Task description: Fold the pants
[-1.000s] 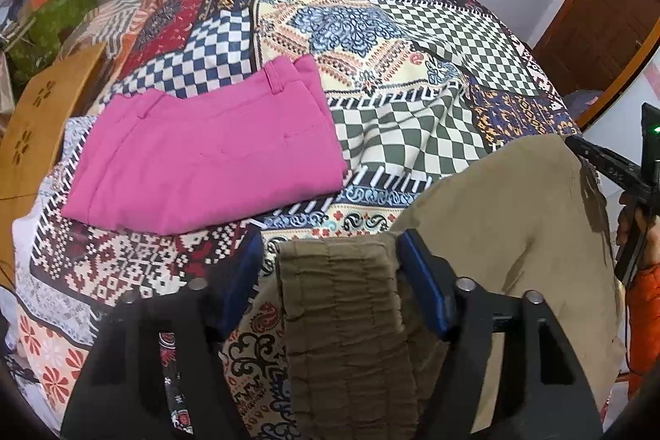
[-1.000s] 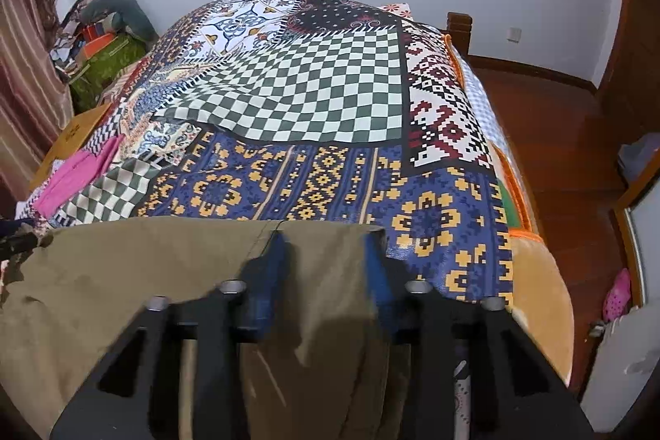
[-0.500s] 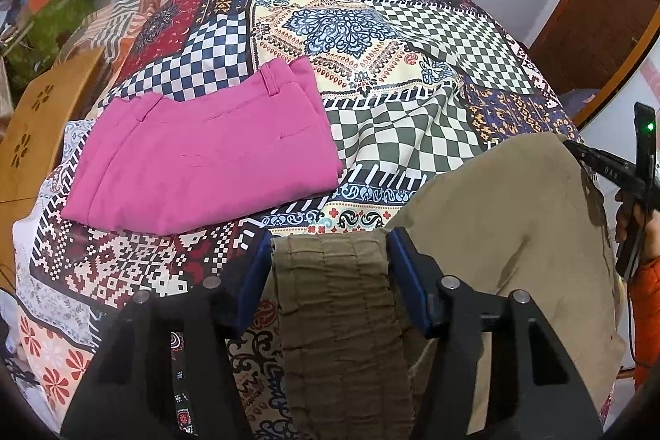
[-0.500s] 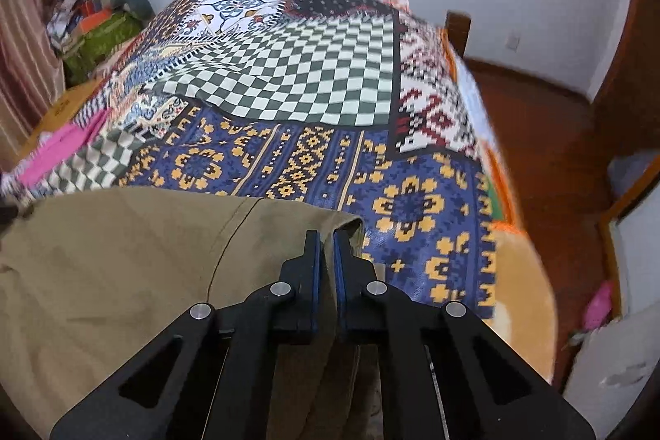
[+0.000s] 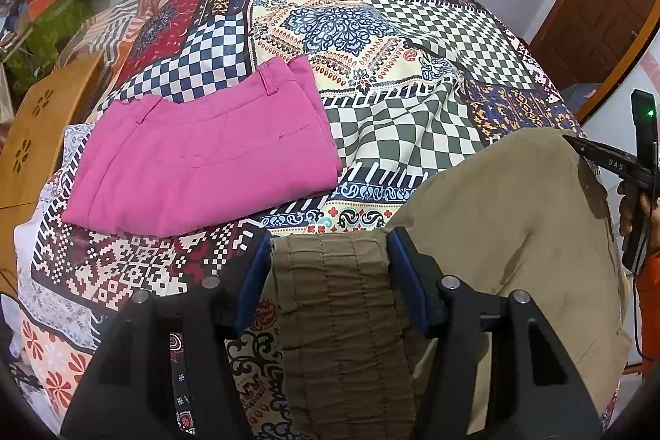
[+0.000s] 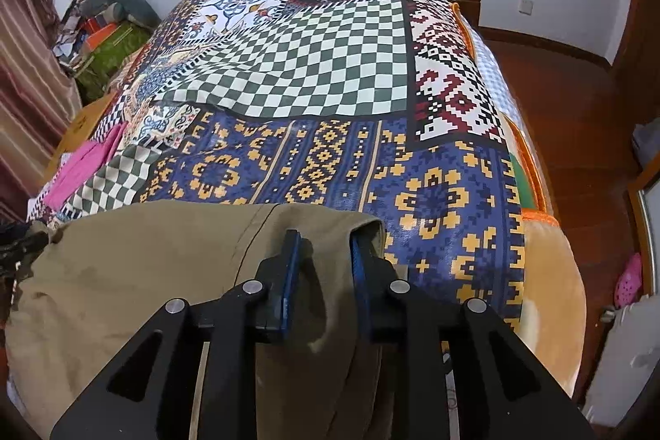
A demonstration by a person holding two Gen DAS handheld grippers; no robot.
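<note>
Olive-khaki pants (image 5: 507,217) lie across the near end of a patchwork bedspread (image 5: 371,40). My left gripper (image 5: 330,238) is open, its blue pads on either side of the pants' gathered elastic waistband (image 5: 334,300). In the right wrist view my right gripper (image 6: 324,242) is open over the pants (image 6: 136,275), with a ridge of the cloth near the hem corner (image 6: 367,223) between the pads. The right gripper also shows at the right edge of the left wrist view (image 5: 598,157).
Folded pink pants (image 5: 202,159) lie on the bed to the left of the khaki pair. A wooden board (image 5: 37,135) stands at the bed's left side. Clutter (image 6: 103,23) is piled in the far left corner. Wooden floor (image 6: 569,118) runs along the right.
The right gripper shut on the pants' hem half a second ago and has now opened again. The left gripper stayed open around the waistband and shifted slightly.
</note>
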